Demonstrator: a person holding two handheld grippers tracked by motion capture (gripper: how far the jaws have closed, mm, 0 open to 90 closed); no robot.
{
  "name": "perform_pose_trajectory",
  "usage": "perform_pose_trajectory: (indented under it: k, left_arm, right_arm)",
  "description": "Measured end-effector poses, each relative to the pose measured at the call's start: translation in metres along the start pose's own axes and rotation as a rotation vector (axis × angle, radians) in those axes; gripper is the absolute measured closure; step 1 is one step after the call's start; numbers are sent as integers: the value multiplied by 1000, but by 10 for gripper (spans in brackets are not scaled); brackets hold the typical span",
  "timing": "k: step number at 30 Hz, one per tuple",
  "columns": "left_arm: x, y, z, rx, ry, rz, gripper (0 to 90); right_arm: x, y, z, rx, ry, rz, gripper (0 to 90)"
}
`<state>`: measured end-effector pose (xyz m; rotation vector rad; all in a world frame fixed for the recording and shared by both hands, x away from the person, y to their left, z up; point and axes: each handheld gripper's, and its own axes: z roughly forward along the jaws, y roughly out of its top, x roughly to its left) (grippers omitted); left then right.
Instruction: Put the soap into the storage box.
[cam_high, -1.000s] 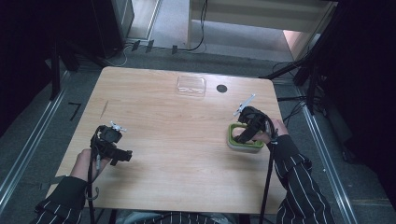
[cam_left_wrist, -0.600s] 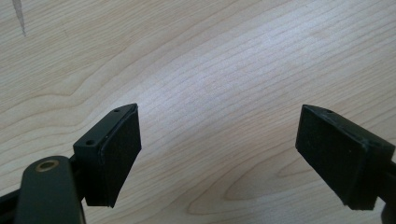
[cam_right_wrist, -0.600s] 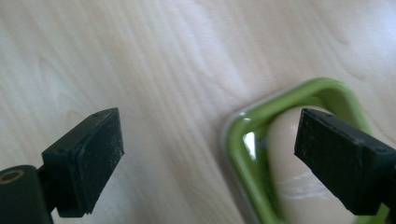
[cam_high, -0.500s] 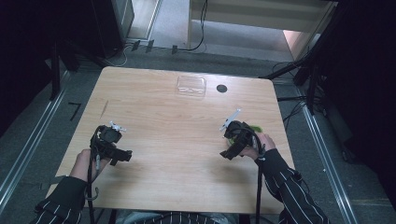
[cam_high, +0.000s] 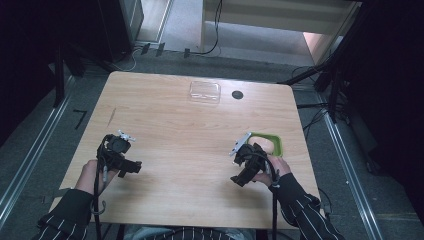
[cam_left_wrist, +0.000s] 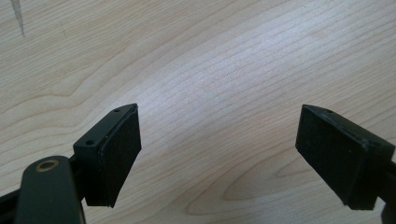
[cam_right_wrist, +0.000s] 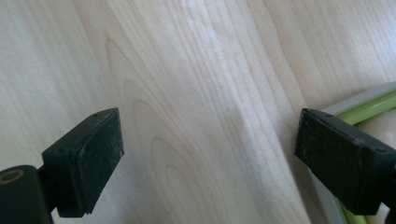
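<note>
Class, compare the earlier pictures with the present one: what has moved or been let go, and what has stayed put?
The right gripper has drawn back from over the green container toward the person, its jaws open with nothing between them, just opened a little wider. The container sits where it was. The left gripper, the clear lid and the table are unchanged.

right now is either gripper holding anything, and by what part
Nothing is held. The left gripper and right gripper both have open jaws over bare table; the green container sits beside the right one.
</note>
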<state>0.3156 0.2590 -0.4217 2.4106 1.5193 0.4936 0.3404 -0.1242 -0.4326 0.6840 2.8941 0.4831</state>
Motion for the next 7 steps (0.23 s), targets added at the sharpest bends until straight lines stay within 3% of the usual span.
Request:
perform_pose_trajectory:
  k: [7]
  left_arm:
    - [-1,1,1,0,-1,0,148]
  right_arm:
    - [3,0,4,19,-1,-21,87]
